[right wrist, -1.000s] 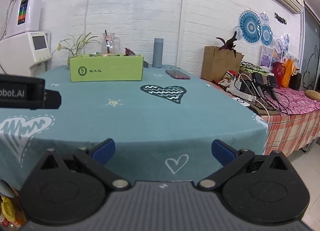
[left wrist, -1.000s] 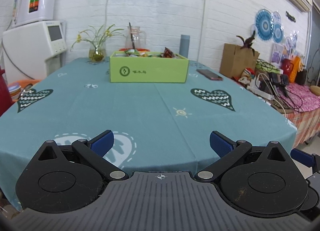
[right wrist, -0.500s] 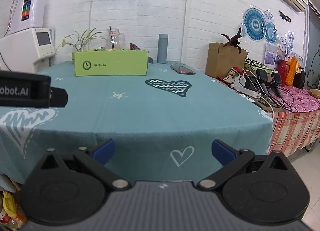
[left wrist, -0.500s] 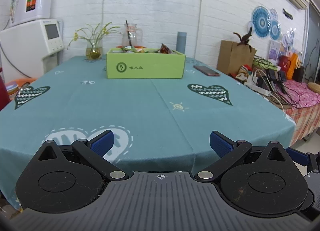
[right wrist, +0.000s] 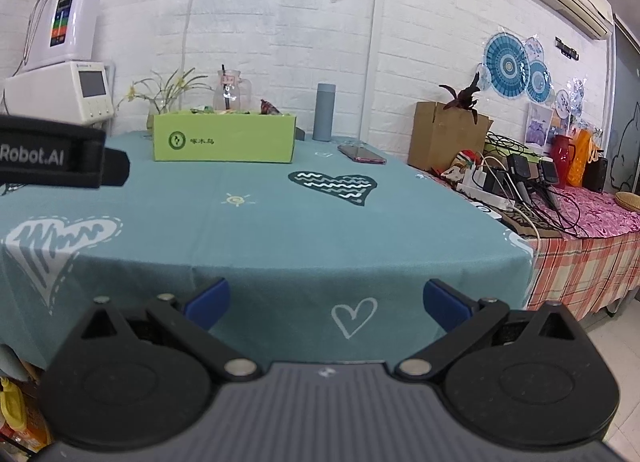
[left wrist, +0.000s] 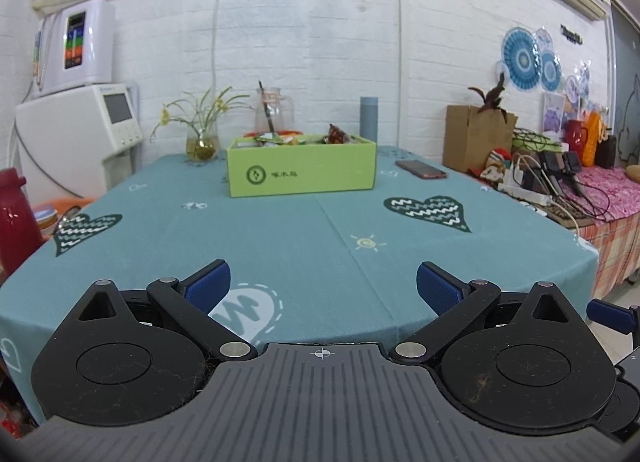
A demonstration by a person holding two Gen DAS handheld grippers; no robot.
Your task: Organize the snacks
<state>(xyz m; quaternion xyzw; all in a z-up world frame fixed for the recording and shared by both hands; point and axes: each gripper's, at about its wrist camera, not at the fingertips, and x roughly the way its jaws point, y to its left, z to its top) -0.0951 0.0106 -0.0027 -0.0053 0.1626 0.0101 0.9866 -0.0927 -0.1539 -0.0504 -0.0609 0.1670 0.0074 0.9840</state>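
Note:
A lime-green cardboard box (left wrist: 301, 170) (right wrist: 224, 141) stands near the far side of the teal table, with several snack packets (left wrist: 304, 138) showing over its rim. My left gripper (left wrist: 323, 286) hangs open at the near table edge, far short of the box, nothing between its blue pads. My right gripper (right wrist: 326, 299) is open too, just off the near edge, lower and further right. The left gripper's black body (right wrist: 60, 156) juts in from the left of the right wrist view.
The teal tablecloth (left wrist: 280, 238) carries heart prints. Behind the box stand a flower vase (left wrist: 202, 142), a glass jug (left wrist: 274, 110) and a grey bottle (left wrist: 368, 118). A phone (left wrist: 421, 169) lies right of the box. A cluttered side table with cables (left wrist: 560, 190) is at right.
Both grippers have dropped lower and tilted up, so the table looks flatter and the box sits lower in view. Both stay open and empty.

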